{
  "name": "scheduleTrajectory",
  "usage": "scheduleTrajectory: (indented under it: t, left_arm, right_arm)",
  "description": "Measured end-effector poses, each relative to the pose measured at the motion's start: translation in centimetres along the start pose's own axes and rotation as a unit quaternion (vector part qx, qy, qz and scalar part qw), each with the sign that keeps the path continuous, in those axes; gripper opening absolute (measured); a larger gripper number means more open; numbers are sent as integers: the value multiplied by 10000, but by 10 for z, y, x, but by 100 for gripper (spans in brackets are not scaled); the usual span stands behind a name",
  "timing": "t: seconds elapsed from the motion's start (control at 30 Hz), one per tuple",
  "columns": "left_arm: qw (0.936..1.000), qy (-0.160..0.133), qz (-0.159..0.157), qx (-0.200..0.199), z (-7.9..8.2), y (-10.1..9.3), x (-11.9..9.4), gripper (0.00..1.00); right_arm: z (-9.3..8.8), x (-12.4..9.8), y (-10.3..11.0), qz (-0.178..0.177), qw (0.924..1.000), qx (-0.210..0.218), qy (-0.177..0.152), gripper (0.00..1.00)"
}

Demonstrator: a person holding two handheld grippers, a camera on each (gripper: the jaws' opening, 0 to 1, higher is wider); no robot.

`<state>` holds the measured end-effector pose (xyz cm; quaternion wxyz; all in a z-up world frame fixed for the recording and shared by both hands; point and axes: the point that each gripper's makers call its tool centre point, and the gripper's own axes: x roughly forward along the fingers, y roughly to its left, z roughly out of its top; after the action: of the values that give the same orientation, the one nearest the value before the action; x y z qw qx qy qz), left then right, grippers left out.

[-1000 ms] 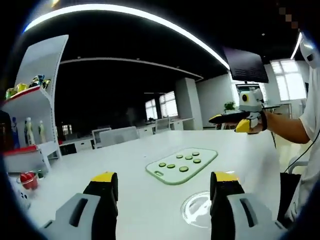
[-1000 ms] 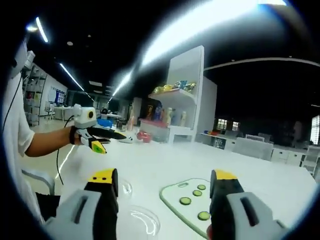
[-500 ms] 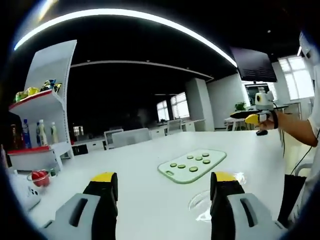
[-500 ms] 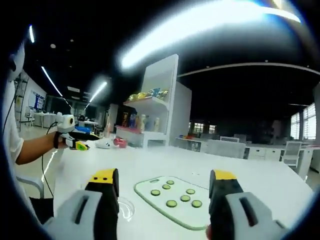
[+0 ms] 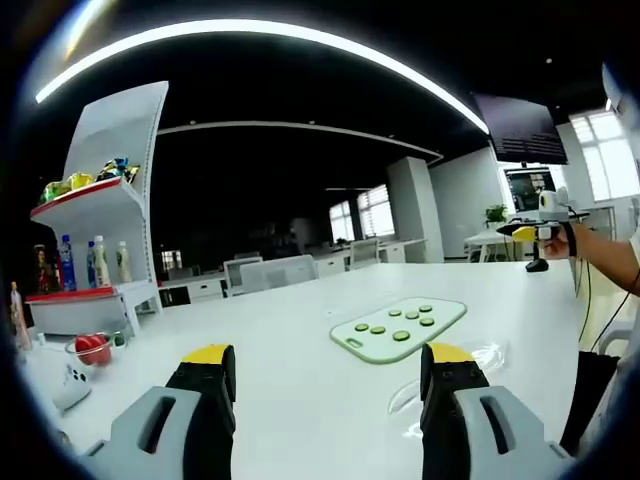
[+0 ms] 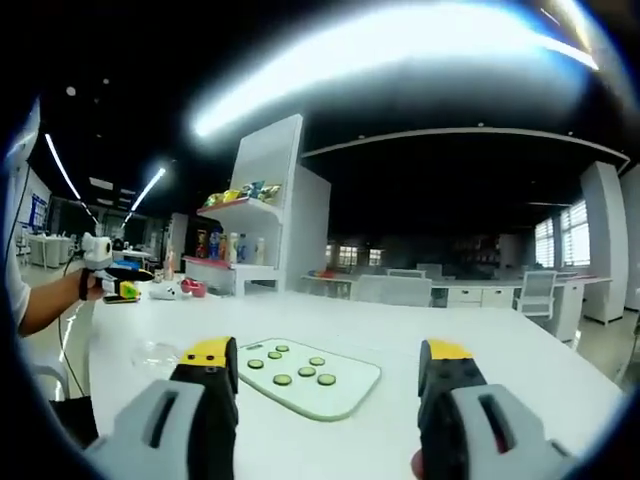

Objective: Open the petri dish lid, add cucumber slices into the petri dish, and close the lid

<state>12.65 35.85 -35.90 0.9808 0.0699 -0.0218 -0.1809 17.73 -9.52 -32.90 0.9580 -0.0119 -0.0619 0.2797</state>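
The left gripper view looks low across the white table (image 5: 300,330) from its near edge, toward the shelf unit (image 5: 105,200) and far windows. The right gripper view faces over the same table (image 6: 480,350) from another side. Both share the cutting board (image 5: 398,328) (image 6: 300,375) with cucumber slices (image 5: 400,336) (image 6: 305,371), at middle distance, and the shelf unit (image 6: 265,215).

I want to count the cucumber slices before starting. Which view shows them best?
The left gripper view: the cucumber slices lie on the pale green cutting board, seven separate discs between its jaws. The right gripper view shows the same slices about as well, though its left jaw overlaps the board's near corner.
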Motion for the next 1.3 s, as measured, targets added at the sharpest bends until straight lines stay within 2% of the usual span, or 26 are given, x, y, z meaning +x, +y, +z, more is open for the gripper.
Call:
scheduleTrajectory:
  t: [0.17, 0.27, 0.43, 0.67, 0.87, 1.3]
  left_arm:
    - [9999, -89, 97, -45, 3, 3, -6, 75]
    - [9998, -162, 49, -128, 5, 1, -10, 75]
    - [9997, -157, 118, -156, 5, 2, -14, 75]
    - [9994, -122, 167, -260, -6, -5, -21, 75]
    - [9988, -226, 296, -326, 1, -5, -29, 75]
    - [9981, -235, 471, -312, 4, -3, -43, 75]
  right_arm:
    - [-1, -18, -15, -262, 9997, 16, -1, 73]
    - [-1, -29, -22, -399, 9992, -1, -3, 73]
    - [-6, -46, -31, -616, 9978, -197, 155, 73]
    - [-7, -61, -27, -660, 9974, -245, 165, 73]
    - [-8, -72, -31, -703, 9975, -51, 71, 73]
    - [-4, -77, -38, -736, 9973, 38, -33, 73]
